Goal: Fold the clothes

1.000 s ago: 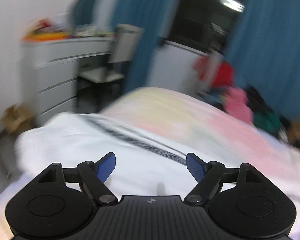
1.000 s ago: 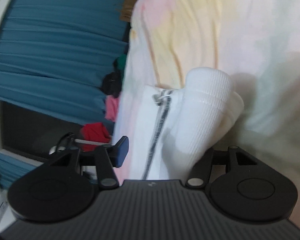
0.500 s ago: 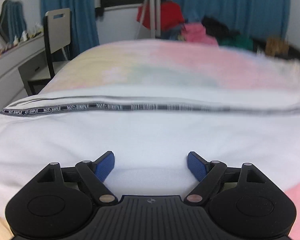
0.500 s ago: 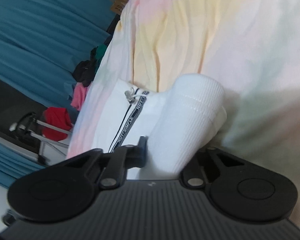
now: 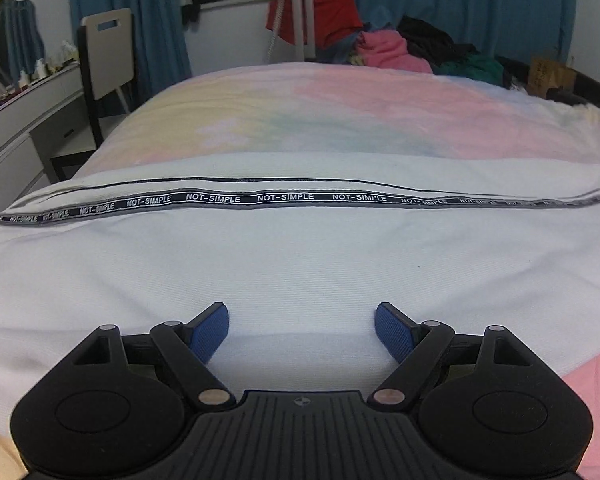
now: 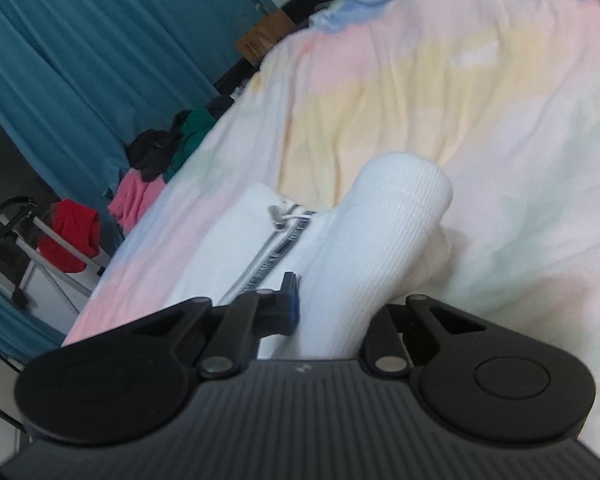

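A white garment [image 5: 300, 256] with a black "NOT-SIMPLE" zipper tape [image 5: 284, 199] lies flat across the pastel bedspread [image 5: 340, 112]. My left gripper [image 5: 302, 330] is open and empty, low over the garment's near edge. In the right wrist view, my right gripper [image 6: 336, 312] is shut on the garment's white ribbed cuff [image 6: 384, 240], which stands up between the fingers. The zipper pull [image 6: 278, 216] lies just beyond it.
A pile of pink, red, green and black clothes [image 5: 400, 52] sits at the bed's far edge by blue curtains [image 5: 460, 8]. A tripod [image 5: 300, 12] stands there. A chair [image 5: 104, 64] and white desk [image 5: 24, 108] stand at the left.
My right gripper closed on the ribbed cuff. My left gripper swung round to face the garment squarely and settled low over its near edge, still open.
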Tool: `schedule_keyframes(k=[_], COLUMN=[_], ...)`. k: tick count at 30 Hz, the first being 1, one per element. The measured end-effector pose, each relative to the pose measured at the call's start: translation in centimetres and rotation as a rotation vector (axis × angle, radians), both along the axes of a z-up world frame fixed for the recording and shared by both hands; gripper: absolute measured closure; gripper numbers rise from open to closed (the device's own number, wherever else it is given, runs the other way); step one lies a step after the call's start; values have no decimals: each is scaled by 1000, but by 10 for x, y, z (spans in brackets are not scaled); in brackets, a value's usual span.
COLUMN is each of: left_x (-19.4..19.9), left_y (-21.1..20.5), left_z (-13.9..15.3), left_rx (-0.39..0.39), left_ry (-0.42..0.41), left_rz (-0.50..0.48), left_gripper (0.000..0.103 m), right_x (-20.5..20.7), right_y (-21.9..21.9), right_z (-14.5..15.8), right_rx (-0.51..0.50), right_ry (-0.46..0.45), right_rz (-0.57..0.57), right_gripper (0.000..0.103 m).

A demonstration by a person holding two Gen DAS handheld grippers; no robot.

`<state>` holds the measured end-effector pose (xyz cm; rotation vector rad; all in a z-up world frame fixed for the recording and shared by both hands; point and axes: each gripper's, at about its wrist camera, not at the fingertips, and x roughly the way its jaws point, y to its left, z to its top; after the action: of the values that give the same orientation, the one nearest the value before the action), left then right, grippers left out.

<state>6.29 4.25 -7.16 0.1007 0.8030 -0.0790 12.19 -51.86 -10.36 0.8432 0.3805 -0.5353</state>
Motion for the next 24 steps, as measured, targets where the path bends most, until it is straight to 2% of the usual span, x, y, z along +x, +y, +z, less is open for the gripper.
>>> schedule_keyframes(k=[1, 4, 8, 10, 14, 17, 19, 20, 24], left_x=[2, 1, -9, -14, -23, -26, -27, -27, -28], left_y=[2, 9, 15, 19, 36, 48, 54, 56, 57], left_z=[1, 9, 24, 29, 42, 48, 50, 50, 52], left_rx=[-5, -39, -68, -89, -171, -222, -246, -255, -278], left_ry=[5, 10, -24, -44, -66, -74, -72, -69, -70], left_rz=[-6, 5, 26, 42, 93, 138, 158, 163, 163], left_gripper=[20, 19, 19, 19, 19, 19, 19, 19, 19], right_x=[2, 8, -4, -8, -20, -29, -35, -38, -41], right_y=[8, 50, 133, 181, 275, 332, 356, 363, 359], right_z=[10, 47, 85, 89, 65, 28, 3, -6, -9], right_rx=[-44, -271, -619, -754, -1013, -1143, -1199, -1220, -1213], right_ry=[-13, -50, -124, -159, -192, -159, -100, -77, -66], right_rz=[19, 113, 296, 399, 661, 923, 1077, 1125, 1122], right_gripper=[88, 88, 88, 88, 88, 88, 89, 89, 89])
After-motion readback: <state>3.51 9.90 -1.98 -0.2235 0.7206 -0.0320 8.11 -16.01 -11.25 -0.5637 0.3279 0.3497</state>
